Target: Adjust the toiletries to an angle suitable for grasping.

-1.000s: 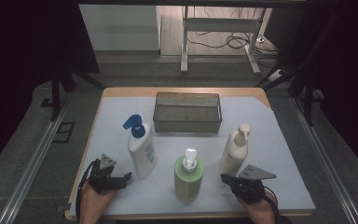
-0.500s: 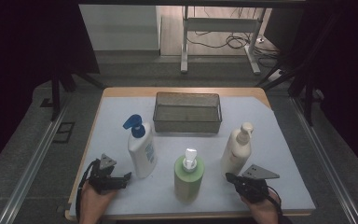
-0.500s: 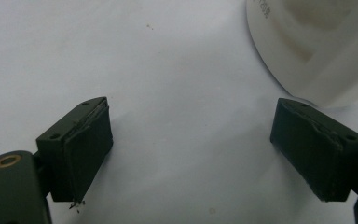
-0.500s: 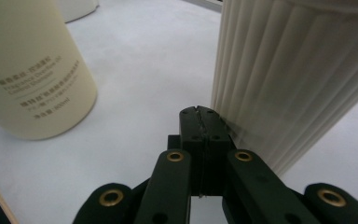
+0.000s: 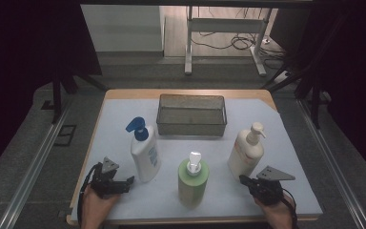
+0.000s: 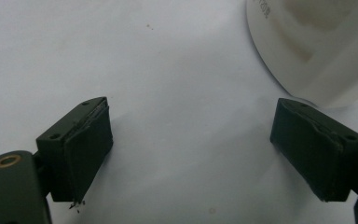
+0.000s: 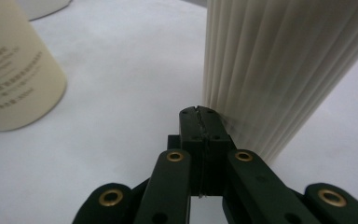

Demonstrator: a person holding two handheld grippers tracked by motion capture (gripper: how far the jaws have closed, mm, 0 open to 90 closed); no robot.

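Fig.: my right claw (image 5: 246, 180), jaws pinched shut & empty, has slid rightward up to the cream bottle (image 5: 246, 151), prob. my next pick; left claw (image 5: 126, 182) wide, idle.

At upper centre of the high view, the basket (image 5: 191, 115) is dark wire mesh, metal by its look, on a matt white table cover (image 5: 286, 143) with a bare wooden table edge (image 5: 186, 93) behind it. The cream bottle (image 7: 279, 65) at upper right of the right gripper view is ribbed, faintly glossy plastic. The gripper pads (image 6: 86, 154) at lower left of the left gripper view are matt black with frayed edges.
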